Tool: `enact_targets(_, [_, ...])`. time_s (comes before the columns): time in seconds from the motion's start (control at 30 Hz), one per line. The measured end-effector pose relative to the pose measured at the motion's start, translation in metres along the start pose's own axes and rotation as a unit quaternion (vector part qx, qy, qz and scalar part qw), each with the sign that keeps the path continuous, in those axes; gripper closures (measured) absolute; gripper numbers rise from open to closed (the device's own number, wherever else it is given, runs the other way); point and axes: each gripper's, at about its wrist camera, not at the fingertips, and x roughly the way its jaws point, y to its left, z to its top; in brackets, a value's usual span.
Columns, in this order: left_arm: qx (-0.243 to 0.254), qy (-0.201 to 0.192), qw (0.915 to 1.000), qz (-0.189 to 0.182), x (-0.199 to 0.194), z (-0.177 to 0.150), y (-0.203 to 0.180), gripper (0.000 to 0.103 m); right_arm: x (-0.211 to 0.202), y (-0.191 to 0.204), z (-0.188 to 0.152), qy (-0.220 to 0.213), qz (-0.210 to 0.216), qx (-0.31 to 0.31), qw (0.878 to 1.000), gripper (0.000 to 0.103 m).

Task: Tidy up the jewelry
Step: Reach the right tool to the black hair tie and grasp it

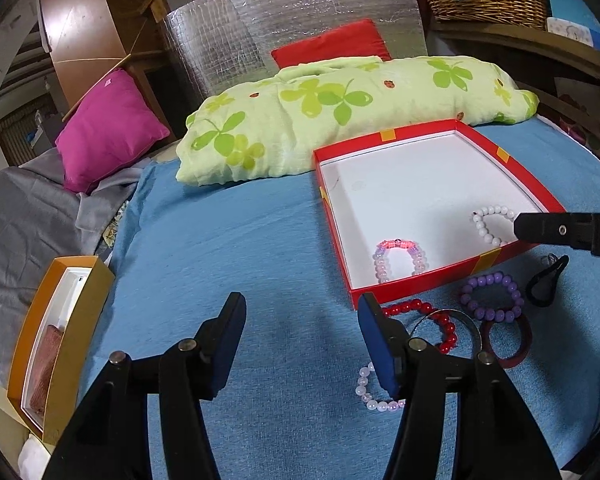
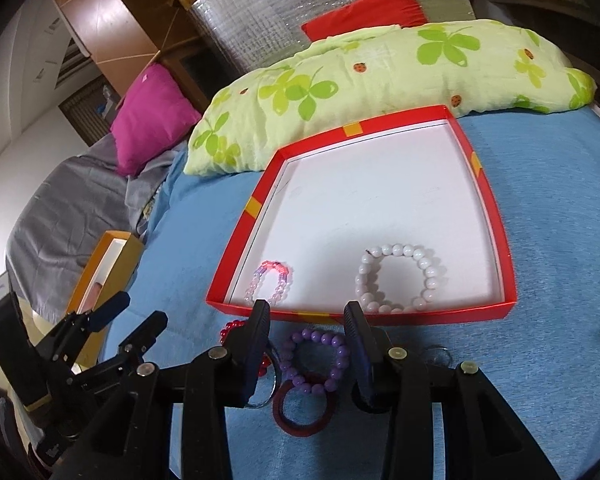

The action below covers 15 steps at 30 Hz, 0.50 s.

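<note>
The right hand-held gripper (image 2: 306,320), spread empty, was best lowered squarely astride the purple beaded bracelet (image 2: 316,360); the left hand-held gripper (image 1: 300,320) was likewise held spread.

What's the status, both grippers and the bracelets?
Left gripper open, empty. Right gripper open over purple bracelet. White bracelet in red box. Nothing blocking.
</note>
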Motion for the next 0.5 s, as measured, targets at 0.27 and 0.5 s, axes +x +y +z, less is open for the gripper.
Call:
enact_targets(0.27, [0.011,0.007,0.9999,-0.004,0.001,-0.002,-0.005,0.044,0.001,0.002,-0.003,0.01,0.0,-0.01,1.0,0.062])
enact_targets(0.5, [0.018,0.006,0.9998,-0.008,0.002,-0.001,-0.013,0.044,-0.002,0.0,-0.003,0.014,0.001,-0.014,1.0,0.062])
